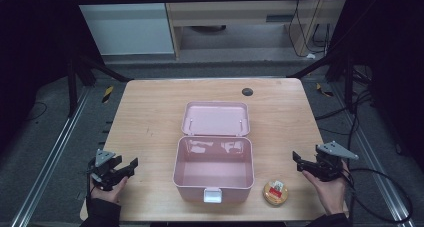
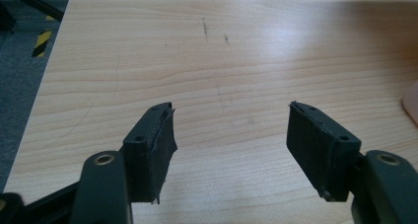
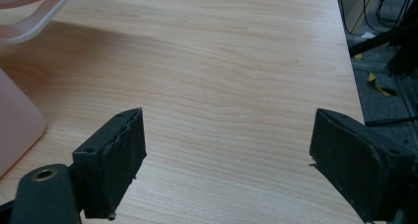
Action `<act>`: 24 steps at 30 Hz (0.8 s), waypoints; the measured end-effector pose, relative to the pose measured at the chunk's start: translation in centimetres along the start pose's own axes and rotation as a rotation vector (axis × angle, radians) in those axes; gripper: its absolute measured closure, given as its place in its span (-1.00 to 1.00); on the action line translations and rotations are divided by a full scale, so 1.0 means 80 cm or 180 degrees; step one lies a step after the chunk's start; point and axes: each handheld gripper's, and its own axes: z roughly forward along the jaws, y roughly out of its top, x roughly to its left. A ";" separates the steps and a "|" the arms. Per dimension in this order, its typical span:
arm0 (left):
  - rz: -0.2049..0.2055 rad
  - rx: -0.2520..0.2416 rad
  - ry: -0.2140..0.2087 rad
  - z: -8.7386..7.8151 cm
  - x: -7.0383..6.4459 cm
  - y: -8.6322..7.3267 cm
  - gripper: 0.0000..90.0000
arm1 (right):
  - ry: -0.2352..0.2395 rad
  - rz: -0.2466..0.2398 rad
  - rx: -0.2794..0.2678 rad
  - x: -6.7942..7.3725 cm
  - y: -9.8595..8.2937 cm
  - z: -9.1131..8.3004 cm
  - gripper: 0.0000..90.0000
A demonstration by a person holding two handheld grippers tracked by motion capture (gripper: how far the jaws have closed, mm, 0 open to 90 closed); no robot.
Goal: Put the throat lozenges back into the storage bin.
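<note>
A pink box point(image 1: 213, 171) stands open at the middle of the wooden table point(image 1: 150, 117), its lid point(image 1: 215, 118) laid back flat behind it and a white latch point(image 1: 212, 195) at its front. A small round yellow tin point(image 1: 275, 192) lies just right of the box near the front edge. My left gripper point(image 1: 125, 166) rests open at the table's front left, nothing between its pads point(image 2: 160, 140). My right gripper point(image 1: 303, 159) is open at the front right, beyond the tin, with bare wood between its pads point(image 3: 118, 157). The box's corner point(image 3: 15, 125) shows at the left of the right gripper view.
A dark round grommet point(image 1: 247, 91) sits in the tabletop near the far edge. Black frame legs and cables point(image 1: 350, 112) run along the floor on both sides. Yellow-black tape marks point(image 1: 107, 93) lie on the floor by the far left corner.
</note>
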 end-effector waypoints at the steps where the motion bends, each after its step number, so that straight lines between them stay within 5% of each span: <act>1: 0.0018 0.0013 0.0013 0.000 0.000 0.000 -0.24 | 0.0024 -0.0017 0.0034 0.002 0.001 0.000 -0.71; 22: 0.0138 0.0176 -0.0010 0.006 -0.006 -0.002 -0.27 | 0.0399 -0.0531 0.0154 0.023 0.041 -0.020 -0.77; 24: 0.0163 0.0205 -0.0023 0.008 -0.008 -0.003 -0.28 | 0.0511 -0.0750 0.0288 0.031 0.048 -0.021 -0.77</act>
